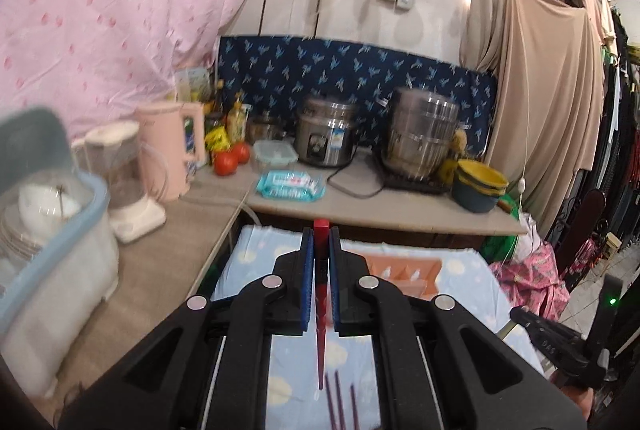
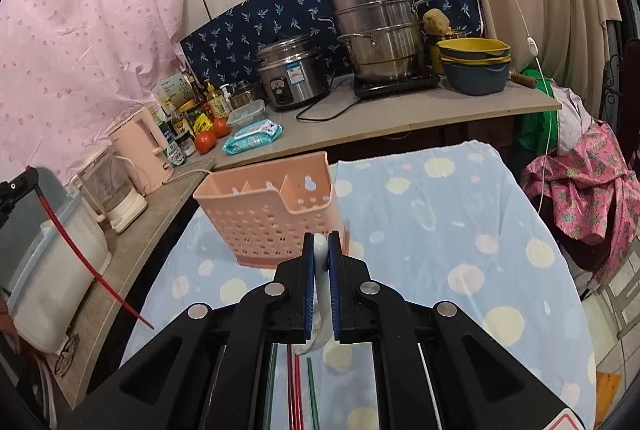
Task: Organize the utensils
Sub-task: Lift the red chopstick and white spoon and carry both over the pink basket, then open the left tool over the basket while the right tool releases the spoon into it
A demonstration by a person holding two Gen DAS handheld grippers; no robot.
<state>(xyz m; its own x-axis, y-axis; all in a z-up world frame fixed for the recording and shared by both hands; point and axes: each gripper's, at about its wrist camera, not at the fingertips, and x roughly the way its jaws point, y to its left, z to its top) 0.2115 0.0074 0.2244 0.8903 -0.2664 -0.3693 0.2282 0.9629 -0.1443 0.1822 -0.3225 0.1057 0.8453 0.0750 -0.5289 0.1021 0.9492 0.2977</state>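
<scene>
Here the left tongs (image 1: 321, 230) are clamped on a red chopstick (image 1: 321, 310), which runs back between the blue pads (image 1: 307, 270) with its thin tip hanging below the jaws, over the blue spotted cloth (image 1: 256, 254) of the worktop. In the right wrist view the same red chopstick (image 2: 80, 250) slants down at the left edge, clear of the cloth. The right tongs (image 2: 321, 242) are pinched tight on a white spoon (image 2: 319, 290), its handle upright between the pads and its bowl just under the jaws. Just ahead of them stands the pink perforated utensil holder (image 2: 272, 214), upright on the cloth, its divided compartments showing nothing inside. More chopsticks lie on the cloth beneath the tongs: purple ones (image 1: 336, 398) under the left, and red (image 2: 295, 390) and green ones (image 2: 312, 390) under the right.
</scene>
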